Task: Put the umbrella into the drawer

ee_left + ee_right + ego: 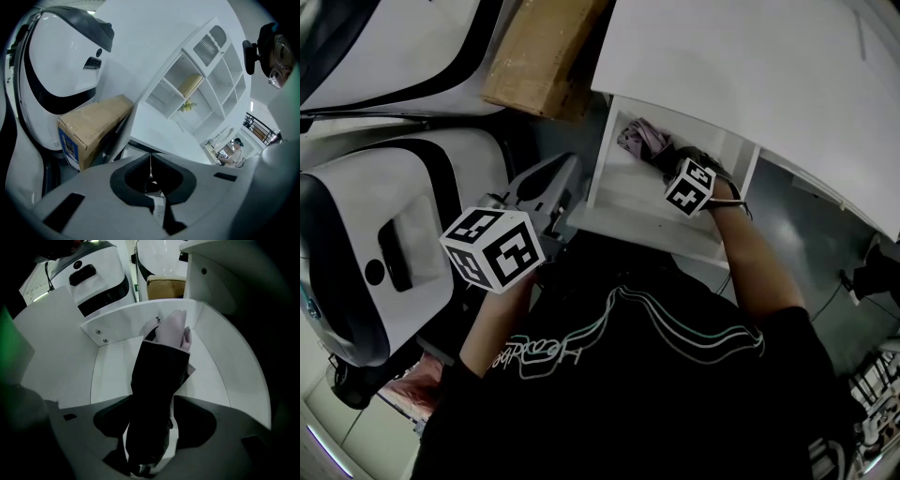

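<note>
1. Right gripper view: my right gripper points steeply down into the open white drawer, jaws spread wide.
2. The umbrella is folded, with a dark sleeve and pale pink fabric at its far end. It lies inside the drawer, tip near the back wall.
3. Its near end runs up between the right jaws. I see pale gaps beside it, so the pads are not clamped.
4. Left gripper view: my left gripper has its jaws together on nothing, facing a cardboard box, well apart from the drawer.
</note>
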Demonstrator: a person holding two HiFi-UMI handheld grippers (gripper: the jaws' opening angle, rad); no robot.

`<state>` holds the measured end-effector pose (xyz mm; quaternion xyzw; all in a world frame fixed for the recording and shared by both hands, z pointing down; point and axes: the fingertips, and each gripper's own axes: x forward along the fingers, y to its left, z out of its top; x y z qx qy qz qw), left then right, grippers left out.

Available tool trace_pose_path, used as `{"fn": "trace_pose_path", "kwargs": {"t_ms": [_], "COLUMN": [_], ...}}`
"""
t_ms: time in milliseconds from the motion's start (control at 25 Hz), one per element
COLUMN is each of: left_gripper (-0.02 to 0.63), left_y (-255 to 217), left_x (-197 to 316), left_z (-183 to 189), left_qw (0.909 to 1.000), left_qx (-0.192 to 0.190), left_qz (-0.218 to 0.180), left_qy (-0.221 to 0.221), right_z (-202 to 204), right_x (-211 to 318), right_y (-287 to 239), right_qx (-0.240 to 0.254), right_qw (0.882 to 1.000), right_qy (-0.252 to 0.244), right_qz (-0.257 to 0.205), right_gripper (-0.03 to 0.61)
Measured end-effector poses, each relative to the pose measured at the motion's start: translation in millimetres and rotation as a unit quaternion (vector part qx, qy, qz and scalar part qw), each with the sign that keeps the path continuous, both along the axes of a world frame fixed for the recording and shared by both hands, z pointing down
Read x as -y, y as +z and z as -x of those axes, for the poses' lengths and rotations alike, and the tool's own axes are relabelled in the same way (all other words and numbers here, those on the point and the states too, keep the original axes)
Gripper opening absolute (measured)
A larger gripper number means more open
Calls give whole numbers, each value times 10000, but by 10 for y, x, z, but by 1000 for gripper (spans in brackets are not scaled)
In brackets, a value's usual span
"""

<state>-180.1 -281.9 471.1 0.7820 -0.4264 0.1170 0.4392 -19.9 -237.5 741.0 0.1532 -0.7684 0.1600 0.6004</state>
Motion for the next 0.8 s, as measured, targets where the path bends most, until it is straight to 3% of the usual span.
{"fn": "trace_pose_path", "kwargs": {"t_ms": [240,480,600,800], "left_gripper": [21,21,21,20], "left_y": [-123,-305,-450,-903], "left_x": [-215,-532,-690,-933], "left_z": [-155,-455,-640,-965], "left_qw": [9999,9995,9989,9958], "left_qx": [-25,-58,-87,-274], "left_qz": [-145,-310,-457,-847], "left_qy": [-30,-30,22,210], "right_z": [-170,-252,-244,-290], "right_x": [-3,-244,-255,-376], "right_y": [-371,-1169,-1833,-3065], "right_qx": [441,1477,2467,4193], "right_qw": [9976,9861,9625,8973], "right_qy": [512,734,975,1190], "right_qz": [-124,-198,-568,-700], "right_gripper": [253,253,252,252]}}
